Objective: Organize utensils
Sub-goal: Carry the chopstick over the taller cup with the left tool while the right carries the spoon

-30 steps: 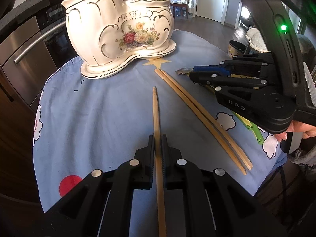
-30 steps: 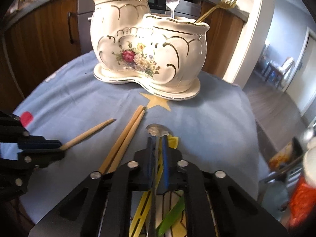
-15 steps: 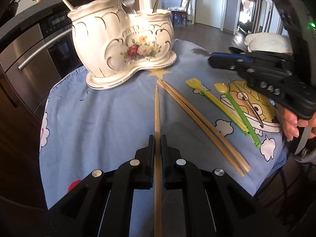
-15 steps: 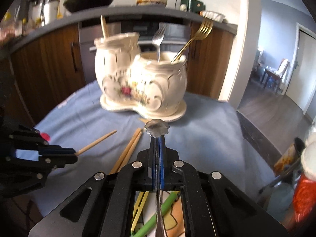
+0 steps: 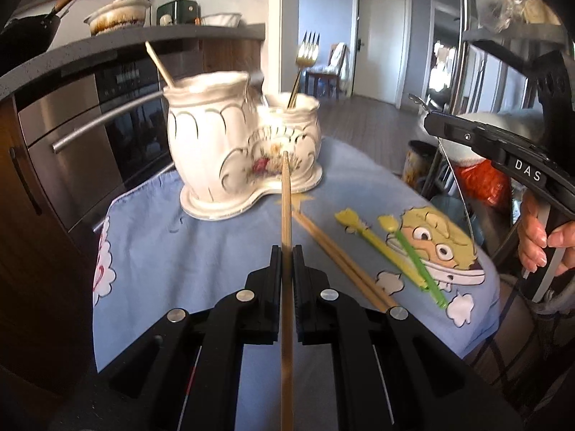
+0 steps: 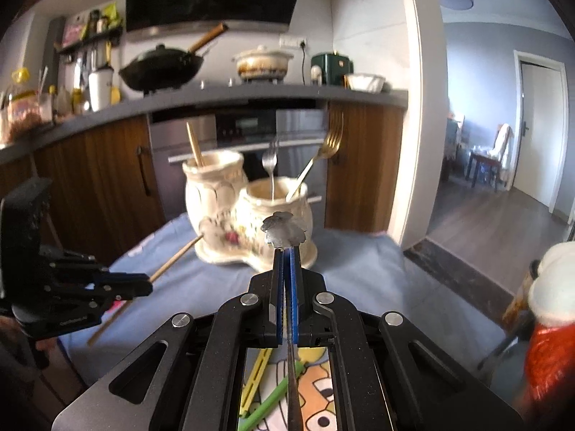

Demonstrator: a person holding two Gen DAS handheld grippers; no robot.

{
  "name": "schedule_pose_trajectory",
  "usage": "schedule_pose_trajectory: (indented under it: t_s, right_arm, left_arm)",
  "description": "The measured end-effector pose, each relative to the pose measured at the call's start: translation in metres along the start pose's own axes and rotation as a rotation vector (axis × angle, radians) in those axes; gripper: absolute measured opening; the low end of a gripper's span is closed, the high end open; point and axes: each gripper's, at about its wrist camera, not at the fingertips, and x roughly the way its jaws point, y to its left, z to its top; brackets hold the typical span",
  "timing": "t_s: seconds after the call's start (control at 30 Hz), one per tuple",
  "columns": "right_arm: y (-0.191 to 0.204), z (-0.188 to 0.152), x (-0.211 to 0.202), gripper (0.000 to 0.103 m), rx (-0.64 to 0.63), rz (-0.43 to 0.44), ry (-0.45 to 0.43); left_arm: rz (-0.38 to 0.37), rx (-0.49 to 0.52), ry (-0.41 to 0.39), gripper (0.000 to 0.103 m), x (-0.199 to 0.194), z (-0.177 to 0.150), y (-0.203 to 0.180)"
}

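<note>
My left gripper (image 5: 286, 251) is shut on a wooden chopstick (image 5: 286, 201), lifted off the cloth and pointing at the white floral utensil holder (image 5: 230, 143). My right gripper (image 6: 285, 251) is shut on a thin metal utensil with a flower-shaped end (image 6: 284, 230), raised in front of the holder (image 6: 244, 222). The holder's taller pot has a chopstick (image 6: 194, 145) in it; the lower pot has a silver fork (image 6: 270, 165) and a gold fork (image 6: 323, 154). In the left wrist view the right gripper (image 5: 431, 122) hovers at the right; in the right wrist view the left gripper (image 6: 143, 285) is at the left.
A pair of chopsticks (image 5: 334, 251), a yellow pick (image 5: 373, 240) and a green pick (image 5: 413, 258) lie on the blue cartoon tablecloth (image 5: 179, 251). An oven (image 5: 107, 136) and counter with a wok (image 6: 161, 68) stand behind. A person's fingers (image 5: 539, 230) show at the right.
Both grippers rose off the table with their utensils. The chopstick's tip lifted from the cloth and the metal utensil came up toward the holder.
</note>
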Motion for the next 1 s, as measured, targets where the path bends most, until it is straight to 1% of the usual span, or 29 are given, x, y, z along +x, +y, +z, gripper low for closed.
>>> schedule_pose_trajectory:
  t_s: [0.13, 0.33, 0.47, 0.63, 0.83, 1.0]
  right_arm:
    - [0.001, 0.007, -0.005, 0.004, 0.000, 0.015, -0.046]
    - [0.002, 0.021, 0.012, 0.004, 0.004, 0.039, -0.062]
    - [0.001, 0.030, 0.023, 0.004, 0.025, 0.048, -0.074]
    - [-0.003, 0.048, 0.037, 0.004, 0.054, 0.072, -0.107]
    - [-0.007, 0.078, 0.055, 0.004, 0.093, 0.104, -0.172]
    - [-0.010, 0.104, 0.075, 0.004, 0.120, 0.105, -0.217]
  left_arm:
    - [0.000, 0.002, -0.054, 0.006, -0.007, 0.003, 0.003]
    - [-0.004, -0.017, -0.111, 0.006, -0.010, 0.011, 0.012]
    - [0.003, -0.008, -0.171, 0.006, -0.016, 0.020, 0.018]
    - [0.020, 0.002, -0.249, 0.006, -0.025, 0.044, 0.029]
    - [0.036, -0.011, -0.327, 0.006, -0.029, 0.078, 0.045]
    - [0.025, -0.025, -0.379, 0.006, -0.024, 0.109, 0.053]
